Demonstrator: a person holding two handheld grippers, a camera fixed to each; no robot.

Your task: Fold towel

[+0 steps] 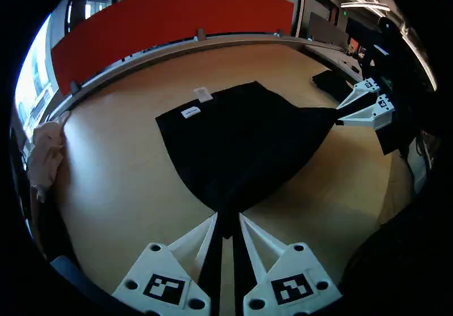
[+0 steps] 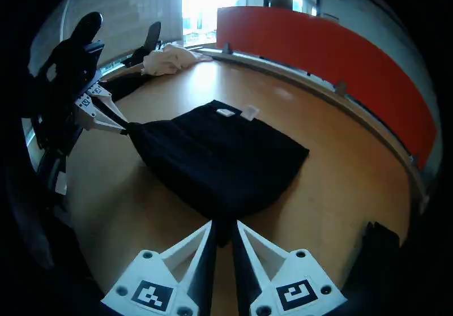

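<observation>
black towel (image 1: pixel 243 140) partly spread on the table (image 1: pixel 113 169), white tags (image 1: pixel 191 111) at 11 o'clock, corners pulled taut at 6 and 3.

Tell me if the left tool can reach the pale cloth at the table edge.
Probably not yet: the left tool grips a corner of the black towel; the pale cloth lies far aside.

A pale wooden table (image 1: pixel 113 169) runs up to a long red partition (image 1: pixel 170 16) (standing along its far edge); bright windows (image 2: pixel 209 1) glare beside the partition, and strip lights (image 1: pixel 365 3) glow on the ceiling
</observation>
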